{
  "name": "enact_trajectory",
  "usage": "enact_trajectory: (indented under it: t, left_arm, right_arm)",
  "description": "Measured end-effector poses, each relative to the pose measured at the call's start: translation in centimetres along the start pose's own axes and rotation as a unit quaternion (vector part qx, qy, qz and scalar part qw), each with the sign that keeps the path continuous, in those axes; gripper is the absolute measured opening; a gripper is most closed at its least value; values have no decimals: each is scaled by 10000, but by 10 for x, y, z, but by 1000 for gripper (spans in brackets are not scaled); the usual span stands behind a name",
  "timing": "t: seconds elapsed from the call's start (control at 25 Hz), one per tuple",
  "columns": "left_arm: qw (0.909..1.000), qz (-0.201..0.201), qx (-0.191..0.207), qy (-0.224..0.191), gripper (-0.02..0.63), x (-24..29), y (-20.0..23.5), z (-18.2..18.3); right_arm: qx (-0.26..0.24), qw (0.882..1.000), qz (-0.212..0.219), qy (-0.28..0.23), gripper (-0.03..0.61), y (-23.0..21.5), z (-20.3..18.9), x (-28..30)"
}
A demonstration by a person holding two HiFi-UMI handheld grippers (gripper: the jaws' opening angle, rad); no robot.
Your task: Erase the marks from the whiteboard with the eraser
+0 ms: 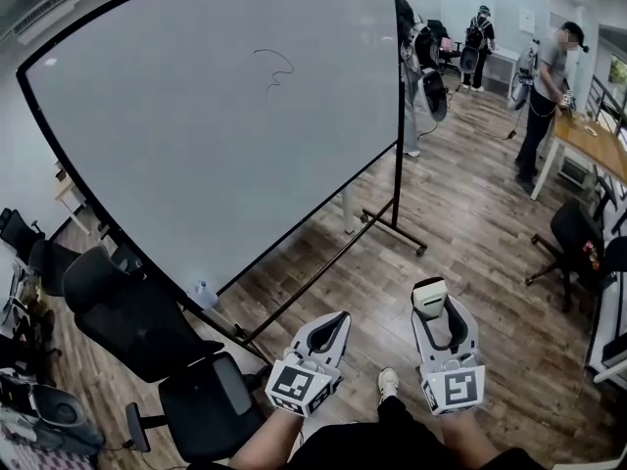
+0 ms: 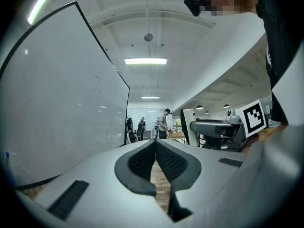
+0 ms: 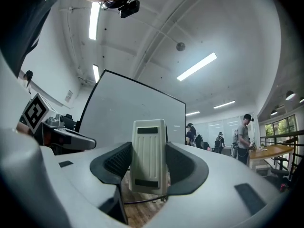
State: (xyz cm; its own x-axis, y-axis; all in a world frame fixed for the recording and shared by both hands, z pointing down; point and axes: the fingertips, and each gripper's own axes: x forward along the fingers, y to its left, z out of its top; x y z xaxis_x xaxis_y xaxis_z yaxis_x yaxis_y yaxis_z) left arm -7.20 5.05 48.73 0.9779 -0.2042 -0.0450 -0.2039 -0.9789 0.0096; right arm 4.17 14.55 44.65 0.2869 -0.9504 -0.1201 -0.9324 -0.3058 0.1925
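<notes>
Right gripper is clamped on the white eraser, low over the wood floor and well apart from the whiteboard. Left gripper has its jaws pressed together with nothing between them. One thin black scribble sits high on the whiteboard.

Office furniture on a wood floor
Black office chairs were grouped at the left; a person was seen beside a wooden desk.
</notes>
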Motion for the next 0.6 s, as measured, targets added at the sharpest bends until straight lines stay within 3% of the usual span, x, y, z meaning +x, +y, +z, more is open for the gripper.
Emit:
enact_trajectory:
  t: [0.6]
  left_arm:
    - [9971,709,83,-248,18,106,82,22]
  right_arm:
    - [59,9972,717,-215,249,-65,-10,149]
